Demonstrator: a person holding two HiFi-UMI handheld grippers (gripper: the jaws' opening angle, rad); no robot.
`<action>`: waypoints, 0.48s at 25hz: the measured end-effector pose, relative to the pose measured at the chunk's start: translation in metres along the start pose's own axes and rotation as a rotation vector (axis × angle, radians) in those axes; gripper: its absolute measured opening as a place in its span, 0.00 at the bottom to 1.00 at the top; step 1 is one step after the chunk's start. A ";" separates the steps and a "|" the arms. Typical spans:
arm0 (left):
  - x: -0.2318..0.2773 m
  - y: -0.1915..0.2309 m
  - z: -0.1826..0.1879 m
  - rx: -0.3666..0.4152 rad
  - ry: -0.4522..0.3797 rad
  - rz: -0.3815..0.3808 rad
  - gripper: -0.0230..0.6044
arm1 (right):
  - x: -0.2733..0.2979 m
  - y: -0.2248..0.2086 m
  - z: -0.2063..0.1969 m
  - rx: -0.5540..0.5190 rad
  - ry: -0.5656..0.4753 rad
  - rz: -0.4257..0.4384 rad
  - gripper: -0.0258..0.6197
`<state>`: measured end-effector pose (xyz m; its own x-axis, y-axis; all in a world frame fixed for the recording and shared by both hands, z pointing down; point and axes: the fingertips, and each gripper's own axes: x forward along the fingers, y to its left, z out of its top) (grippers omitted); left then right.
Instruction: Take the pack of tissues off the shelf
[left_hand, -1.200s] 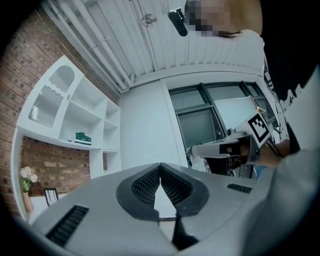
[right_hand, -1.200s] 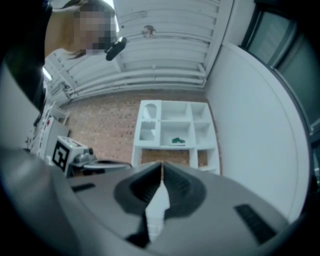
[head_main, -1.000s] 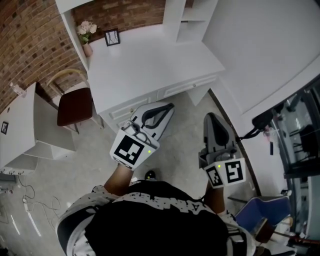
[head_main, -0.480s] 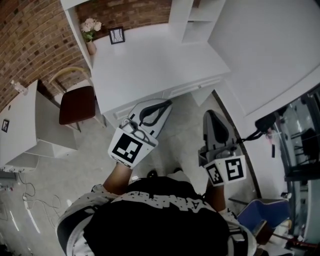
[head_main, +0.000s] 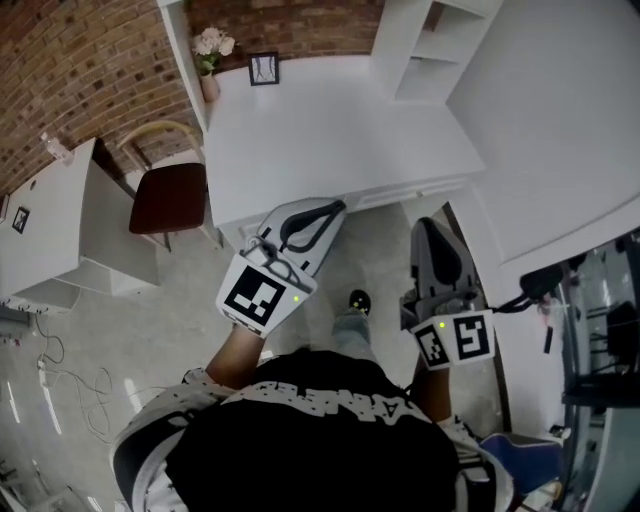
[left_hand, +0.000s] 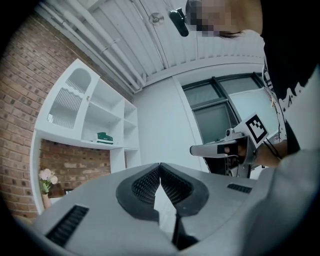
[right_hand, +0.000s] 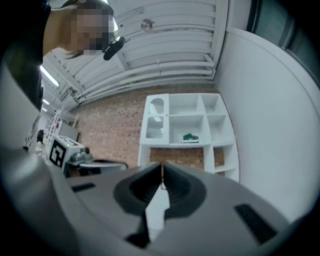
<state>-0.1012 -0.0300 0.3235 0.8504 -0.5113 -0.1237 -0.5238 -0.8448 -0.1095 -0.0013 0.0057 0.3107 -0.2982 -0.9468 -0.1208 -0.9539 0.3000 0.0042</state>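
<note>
White desk from above (the head view cuts off the upper shelves). Only the gripper views show the white shelf unit, with a green pack of tissues in its middle compartment. Left gripper and right gripper: jaws together, empty.

On the white bench, at its back edge: a vase of flowers and a small frame. On the white shelf above, in a middle compartment: a green pack of tissues.
</note>
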 end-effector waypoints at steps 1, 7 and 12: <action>0.003 0.005 0.000 0.004 0.002 0.012 0.09 | 0.007 -0.003 0.000 0.002 -0.002 0.010 0.09; 0.024 0.030 -0.004 0.025 0.021 0.088 0.09 | 0.043 -0.025 -0.004 0.021 -0.008 0.081 0.09; 0.043 0.042 -0.008 0.035 0.030 0.134 0.09 | 0.065 -0.044 -0.009 0.039 -0.008 0.127 0.09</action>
<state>-0.0856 -0.0885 0.3211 0.7737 -0.6240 -0.1101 -0.6336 -0.7630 -0.1279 0.0212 -0.0697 0.3115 -0.4158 -0.9002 -0.1297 -0.9066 0.4215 -0.0189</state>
